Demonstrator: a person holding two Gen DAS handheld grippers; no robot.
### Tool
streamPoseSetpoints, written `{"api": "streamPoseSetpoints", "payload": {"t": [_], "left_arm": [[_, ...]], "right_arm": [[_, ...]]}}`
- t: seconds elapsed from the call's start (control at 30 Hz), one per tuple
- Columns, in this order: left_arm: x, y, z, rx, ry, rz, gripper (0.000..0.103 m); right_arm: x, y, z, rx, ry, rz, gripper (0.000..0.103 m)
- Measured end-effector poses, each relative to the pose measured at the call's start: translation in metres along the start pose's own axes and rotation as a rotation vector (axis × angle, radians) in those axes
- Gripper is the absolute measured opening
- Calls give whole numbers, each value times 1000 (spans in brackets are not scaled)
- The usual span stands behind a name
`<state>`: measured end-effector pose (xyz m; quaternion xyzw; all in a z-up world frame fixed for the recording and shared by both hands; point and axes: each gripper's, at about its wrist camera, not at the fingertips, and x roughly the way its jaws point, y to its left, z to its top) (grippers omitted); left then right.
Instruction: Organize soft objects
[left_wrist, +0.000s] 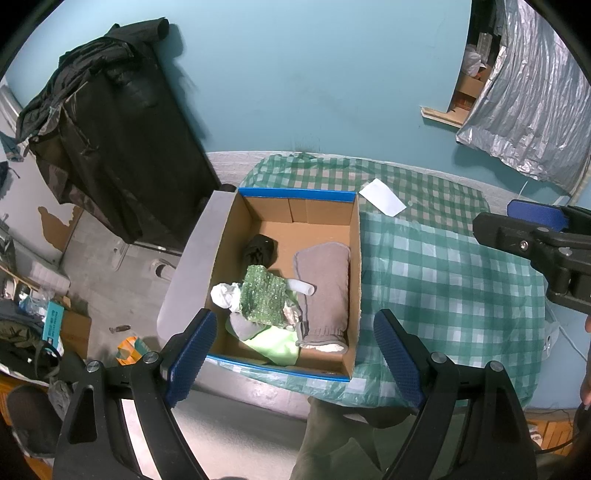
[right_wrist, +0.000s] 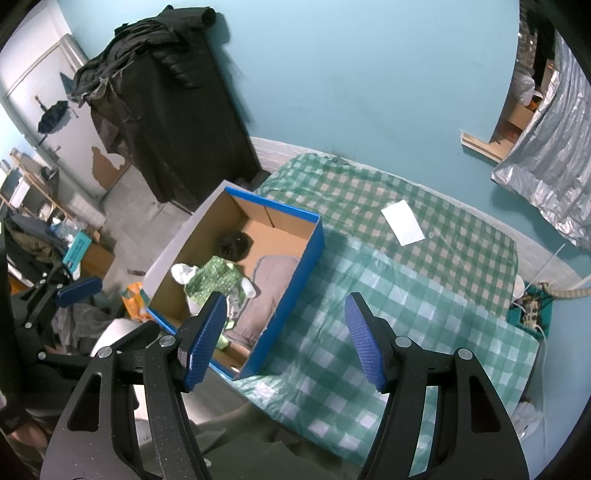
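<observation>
Soft objects already fill the near half of the blue-rimmed cardboard box (left_wrist: 288, 206), and both grippers hang above it with nothing in them. On the left gripper (left_wrist: 295, 354) the blue ribbed fingers (left_wrist: 192, 358) stand wide apart over the box's near edge; the right gripper (right_wrist: 284, 339) is spread just as wide, its fingers (right_wrist: 364, 343) above the green-and-white checked cloth (right_wrist: 424, 306) beside the box's right wall.

Inside, a folded grey towel (left_wrist: 325, 288) lies along the right wall. A sparkly green sequinned fabric (left_wrist: 264, 297) rests near the middle, with a crumpled white cloth (left_wrist: 225, 293) at its left and a pale green cloth (left_wrist: 277, 343) under it toward the near edge. A balled black fabric (left_wrist: 260, 249) sits behind them; the far half of the box floor is bare. The box stands at the left edge of the checked bed cover.

On the cover only a flat white paper sheet (right_wrist: 402, 223) lies near the far edge, and it looks stiff, not soft. Gathering appears nearly or wholly done. Any next move would likely call for tidying the heap: lowering the spread fingers onto a loose piece and pinching a fold.
</observation>
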<state>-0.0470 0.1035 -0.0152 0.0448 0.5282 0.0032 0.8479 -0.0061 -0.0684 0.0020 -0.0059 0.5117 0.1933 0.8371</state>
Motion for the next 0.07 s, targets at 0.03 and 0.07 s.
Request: {"api": "streamPoseSetpoints", "payload": {"t": [0.03,0.07], "left_arm": [[0,1,0,0,0,0,88],[0,1,0,0,1,-1,88]], "right_arm": [[0,0,0,0,0,1,66],[0,0,0,1,1,1,66]]}}
